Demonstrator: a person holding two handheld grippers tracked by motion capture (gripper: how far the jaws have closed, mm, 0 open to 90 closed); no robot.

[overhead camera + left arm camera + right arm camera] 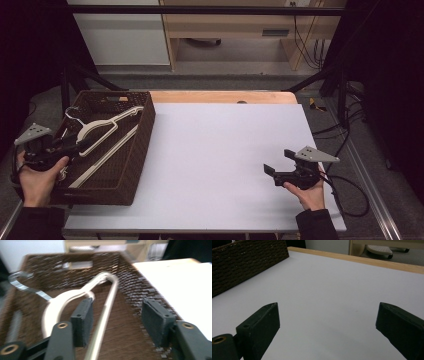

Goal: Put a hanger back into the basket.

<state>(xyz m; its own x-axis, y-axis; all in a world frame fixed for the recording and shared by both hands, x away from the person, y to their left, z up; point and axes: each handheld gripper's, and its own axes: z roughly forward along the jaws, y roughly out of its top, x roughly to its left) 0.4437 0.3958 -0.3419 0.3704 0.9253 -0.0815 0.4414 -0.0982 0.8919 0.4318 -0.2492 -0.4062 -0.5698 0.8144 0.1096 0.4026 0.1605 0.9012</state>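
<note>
White hanger lying loose in the wicker basket

The hanger (102, 131) rests inside the brown woven basket (142, 145), looking light, rigid and smooth, so likely slippery; the straight bottom bar seems the best place to take hold. Over the basket, the left hand-held gripper (75, 145) stands partly open, gripping nothing. Right of the basket on the desk (220, 150), the right hand-held gripper (280, 162) gapes wide, empty.

Both hand-held grippers (75, 145) (280, 162) open, apart.
</note>
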